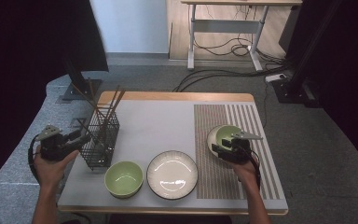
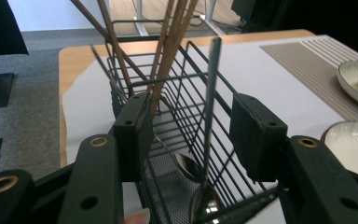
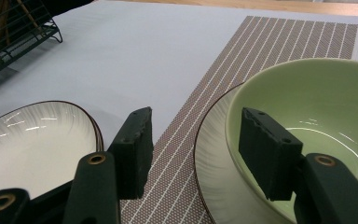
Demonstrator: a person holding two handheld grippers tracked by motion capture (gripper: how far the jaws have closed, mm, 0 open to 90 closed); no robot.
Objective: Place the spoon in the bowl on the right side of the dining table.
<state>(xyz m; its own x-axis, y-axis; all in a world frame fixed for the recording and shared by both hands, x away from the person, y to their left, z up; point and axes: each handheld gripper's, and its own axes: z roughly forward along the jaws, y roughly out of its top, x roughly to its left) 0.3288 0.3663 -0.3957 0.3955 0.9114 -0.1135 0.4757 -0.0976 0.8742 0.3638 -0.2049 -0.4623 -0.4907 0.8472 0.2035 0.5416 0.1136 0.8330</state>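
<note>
The left gripper [image 2: 193, 133] stands wide open around a steel spoon [image 2: 208, 135], handle upright, in the black wire basket [image 1: 100, 139]. The right gripper [image 3: 196, 149], open, straddles the green bowl's [image 3: 317, 112] rim.

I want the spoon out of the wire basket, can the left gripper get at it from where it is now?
Probably yes. The left gripper is open, and the spoon handle stands between its jaws. The wire basket lies just behind, with chopsticks leaning farther back, apparently clear.
</note>
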